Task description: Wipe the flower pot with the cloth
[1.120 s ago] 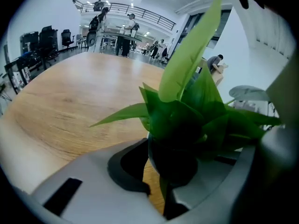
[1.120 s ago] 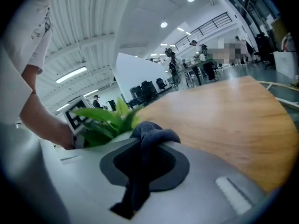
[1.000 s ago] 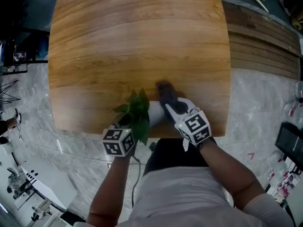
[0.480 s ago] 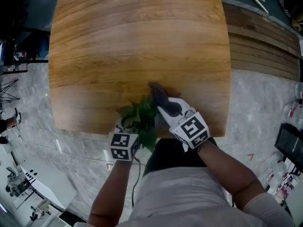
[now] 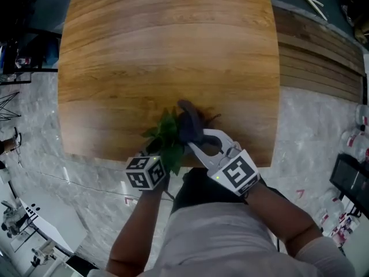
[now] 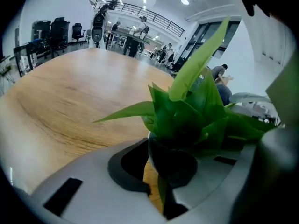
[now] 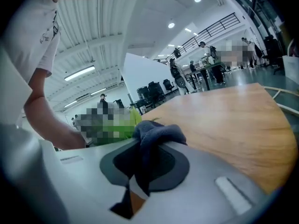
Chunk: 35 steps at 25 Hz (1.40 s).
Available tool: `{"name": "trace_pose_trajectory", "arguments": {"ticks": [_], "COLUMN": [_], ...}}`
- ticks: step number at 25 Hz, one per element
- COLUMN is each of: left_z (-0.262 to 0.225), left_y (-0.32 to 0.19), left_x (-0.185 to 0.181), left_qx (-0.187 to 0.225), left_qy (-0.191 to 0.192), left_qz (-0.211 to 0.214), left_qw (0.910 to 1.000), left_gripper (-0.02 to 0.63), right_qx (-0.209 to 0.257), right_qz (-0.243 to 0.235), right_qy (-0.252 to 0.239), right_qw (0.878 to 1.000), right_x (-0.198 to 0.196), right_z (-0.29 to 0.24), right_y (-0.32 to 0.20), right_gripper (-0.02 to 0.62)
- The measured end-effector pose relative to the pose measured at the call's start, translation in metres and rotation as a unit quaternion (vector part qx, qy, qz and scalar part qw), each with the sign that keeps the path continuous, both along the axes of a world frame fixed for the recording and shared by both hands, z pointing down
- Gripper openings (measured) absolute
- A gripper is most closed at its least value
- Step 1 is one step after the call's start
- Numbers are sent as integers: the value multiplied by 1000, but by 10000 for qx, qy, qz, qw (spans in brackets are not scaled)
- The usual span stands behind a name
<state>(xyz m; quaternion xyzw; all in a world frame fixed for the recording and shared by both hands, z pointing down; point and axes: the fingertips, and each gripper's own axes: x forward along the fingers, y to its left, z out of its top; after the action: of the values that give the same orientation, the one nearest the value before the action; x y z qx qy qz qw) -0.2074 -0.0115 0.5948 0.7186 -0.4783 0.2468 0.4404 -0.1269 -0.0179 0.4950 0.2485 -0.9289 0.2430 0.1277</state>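
Observation:
A small flower pot [image 6: 171, 161] with a green leafy plant [image 6: 187, 115] sits between the jaws of my left gripper [image 6: 163, 183], which are closing on it. In the head view the plant [image 5: 168, 135] rises near the table's front edge, above the left gripper [image 5: 158, 150], and its leaves hide the pot. My right gripper [image 5: 194, 135] is shut on a dark grey cloth [image 5: 187, 118] pressed against the plant's right side. The cloth [image 7: 156, 135] bunches out of the right gripper [image 7: 140, 171] in its own view.
The wooden table [image 5: 173, 51] stretches away behind the plant. Wooden planks [image 5: 320, 56] lie on the floor at the right. The pale marble floor [image 5: 34, 126] shows left of the table, with equipment at its edges.
The right gripper has risen and swung left with the cloth, from the table beside the pot up against the plant. The left gripper has barely moved, rolling slightly.

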Motion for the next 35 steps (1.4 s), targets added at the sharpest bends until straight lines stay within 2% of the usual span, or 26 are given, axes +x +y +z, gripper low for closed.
{"name": "trace_pose_trajectory", "arguments": {"ticks": [3, 6, 8, 10, 14, 17, 20, 23, 26, 35], "left_z": [2, 3, 4, 5, 5, 4, 5, 2, -1, -13], "left_y": [1, 0, 0, 1, 1, 1, 1, -1, -1, -4], "left_x": [0, -1, -2, -3, -6, -7, -9, -8, -6, 8], "left_qx": [-73, -132, -194, -271, -391, -410, -415, -370, -342, -246], "left_qy": [121, 275, 365, 464, 670, 676, 684, 689, 681, 621], "left_qz": [-157, -325, -421, -544, -788, -831, -887, -857, -829, -742], "left_qw": [9998, 9990, 9983, 9971, 9939, 9934, 9928, 9932, 9936, 9950], "left_gripper": [32, 31, 29, 29, 26, 26, 26, 25, 23, 17], "right_qx": [-189, -613, -743, -508, 92, 177, -209, -629, -802, 21], "right_qz": [207, 539, 616, 483, -72, -173, 113, 445, 556, 959], "right_qy": [379, 937, 1013, 863, 191, -25, 313, 809, 1101, 935], "right_qw": [9989, 9922, 9902, 9938, 9997, 9997, 9992, 9937, 9891, 9910], "right_x": [18, 49, 54, 40, -7, -15, 11, 43, 60, 90], "right_z": [36, 87, 92, 66, -4, -11, 29, 76, 100, 34], "right_y": [1, -1, -2, 0, 15, 24, 21, 16, 16, -13], "right_gripper": [32, 32, 32, 32, 32, 32, 32, 32, 32, 32]}}
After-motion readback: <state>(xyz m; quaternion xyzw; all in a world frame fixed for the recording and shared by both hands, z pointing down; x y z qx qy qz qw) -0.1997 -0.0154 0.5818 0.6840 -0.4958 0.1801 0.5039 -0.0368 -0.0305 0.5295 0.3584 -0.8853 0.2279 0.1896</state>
